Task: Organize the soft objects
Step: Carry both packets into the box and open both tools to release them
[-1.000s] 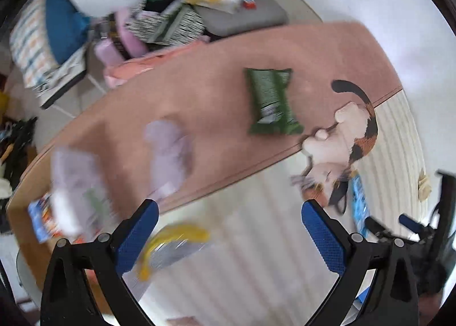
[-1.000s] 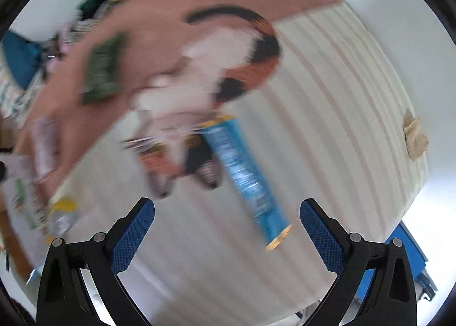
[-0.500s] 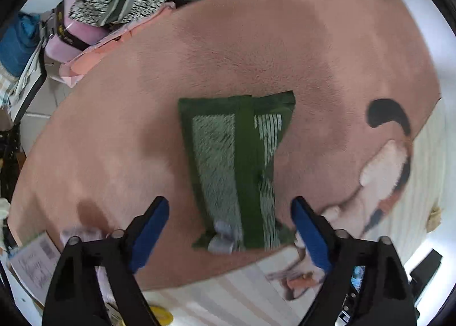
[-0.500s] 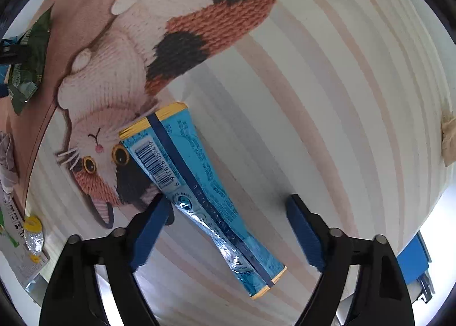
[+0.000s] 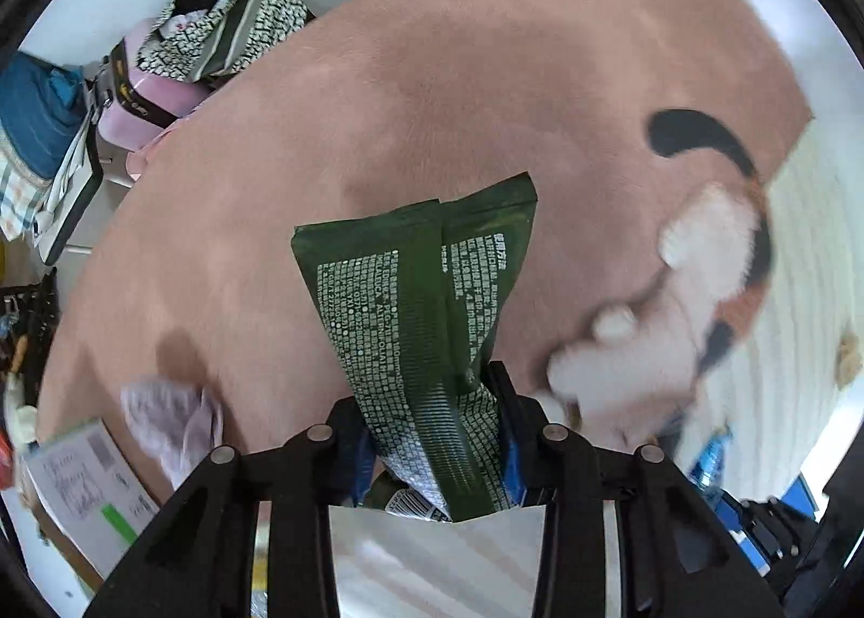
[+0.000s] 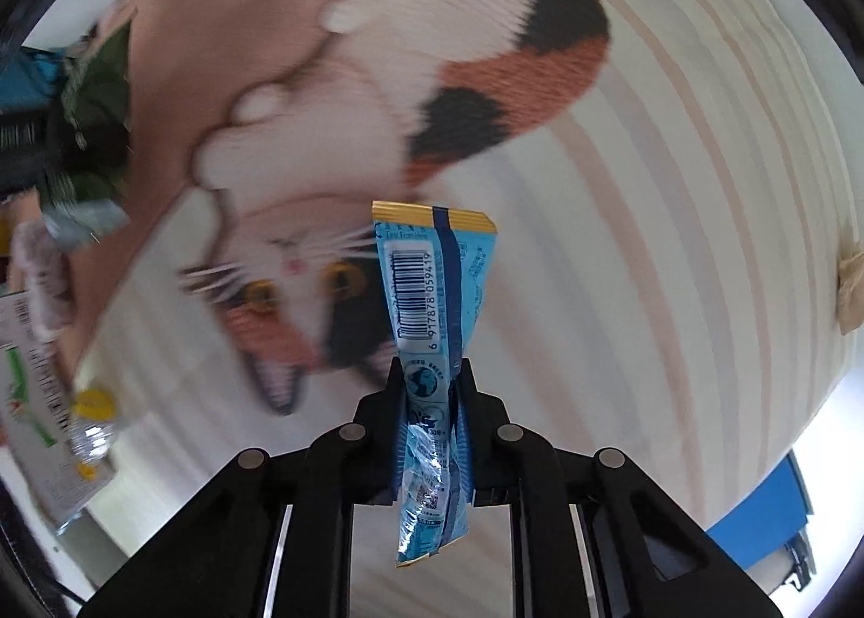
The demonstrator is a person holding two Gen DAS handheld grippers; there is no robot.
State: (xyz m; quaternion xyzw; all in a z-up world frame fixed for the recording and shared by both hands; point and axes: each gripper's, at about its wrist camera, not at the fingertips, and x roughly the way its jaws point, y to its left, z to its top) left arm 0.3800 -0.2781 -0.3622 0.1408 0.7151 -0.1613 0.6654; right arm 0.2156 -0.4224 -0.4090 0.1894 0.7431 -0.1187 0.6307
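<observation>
The left gripper (image 5: 432, 429) was closing, its fingers (image 5: 510, 448) already pinching the near end of the green packet (image 5: 416, 304), which ran from bottom centre of the left view up over the pink rug (image 5: 432, 94). A crumpled lilac wrapper (image 5: 167, 418) lay at lower left, a clothes pile (image 5: 227, 29) at upper left. Over on the right, the right gripper (image 6: 432, 402) was clamped tight on the blue packet (image 6: 432, 283), gripped mid-length, its gold-edged end reaching toward frame centre over the cat picture (image 6: 378, 132) on the striped rug.
</observation>
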